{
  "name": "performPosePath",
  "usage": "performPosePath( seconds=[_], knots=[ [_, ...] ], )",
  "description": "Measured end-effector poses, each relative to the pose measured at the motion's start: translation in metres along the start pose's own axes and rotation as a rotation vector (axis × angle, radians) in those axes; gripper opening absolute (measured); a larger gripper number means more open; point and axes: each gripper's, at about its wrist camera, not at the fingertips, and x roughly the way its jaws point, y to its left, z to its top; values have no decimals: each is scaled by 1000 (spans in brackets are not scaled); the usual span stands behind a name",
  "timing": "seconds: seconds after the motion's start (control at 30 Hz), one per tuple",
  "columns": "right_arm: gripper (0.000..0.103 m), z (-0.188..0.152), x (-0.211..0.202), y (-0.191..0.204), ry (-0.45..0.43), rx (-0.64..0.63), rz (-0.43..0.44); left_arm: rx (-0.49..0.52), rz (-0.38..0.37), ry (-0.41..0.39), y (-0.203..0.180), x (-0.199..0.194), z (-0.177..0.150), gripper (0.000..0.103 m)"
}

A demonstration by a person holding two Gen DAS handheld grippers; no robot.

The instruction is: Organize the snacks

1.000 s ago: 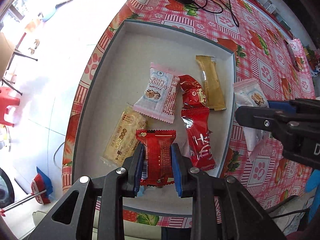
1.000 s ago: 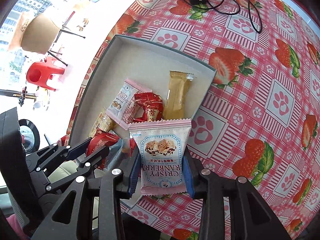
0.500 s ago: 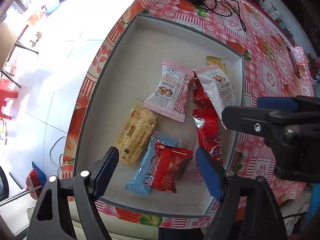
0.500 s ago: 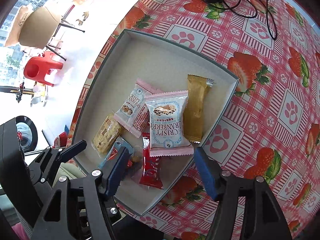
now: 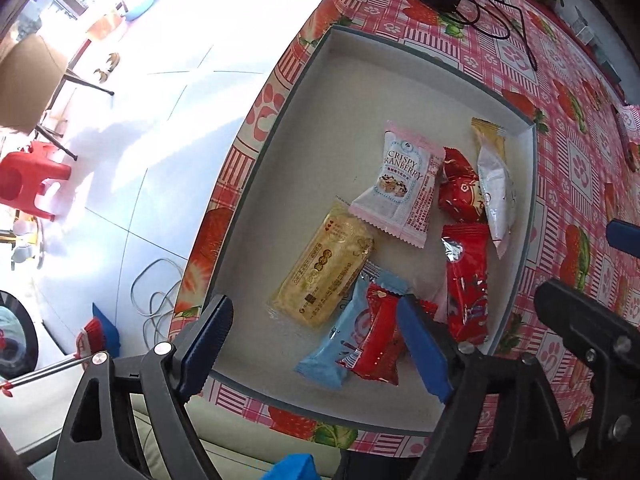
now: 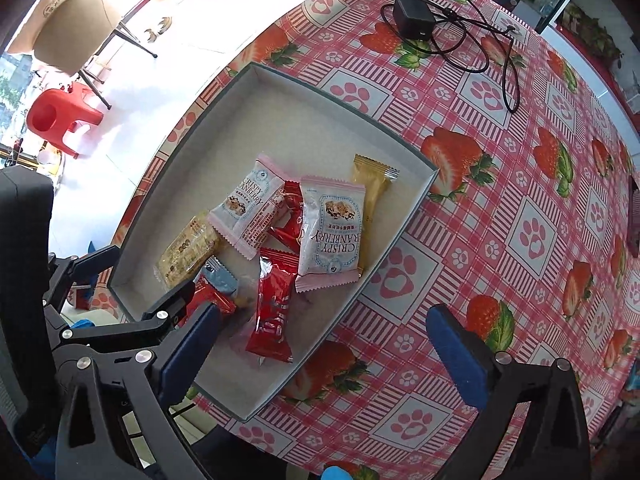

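A shallow grey box (image 5: 400, 68) (image 6: 320, 128) on the strawberry tablecloth holds several snack packets. Two pink Crispy Cranberry packets (image 5: 400, 188) (image 6: 332, 236) lie in it, with a gold bar (image 6: 372, 196), a yellow cracker pack (image 5: 324, 276), a light blue packet (image 5: 340, 344) and red packets (image 5: 380, 340) (image 6: 274, 312). My left gripper (image 5: 316, 352) is open and empty over the box's near edge. My right gripper (image 6: 324, 352) is open and empty above the box's near right corner.
A black power adapter (image 6: 414, 20) with cables lies at the far side of the table. More snack packets (image 5: 630, 136) lie at the far right table edge. The table edge is just left of the box; a red stool (image 6: 60, 116) stands on the floor.
Both grippers opened and dropped their packets into the box: the left a red packet, the right a Crispy Cranberry packet. Both have since pulled back from the box.
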Motion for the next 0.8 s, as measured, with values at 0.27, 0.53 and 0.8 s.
performPosePath(
  seconds=[0.27, 0.53, 0.8],
  knots=[
    [103, -3, 0, 1, 9, -7, 1, 43, 39, 10, -11, -1, -4, 86],
    [103, -3, -1, 0, 8, -6, -3, 54, 42, 11, -18, -3, -3, 86],
    [103, -4, 0, 1, 12, -10, -3, 51, 38, 7, -23, -6, -2, 86]
  ],
)
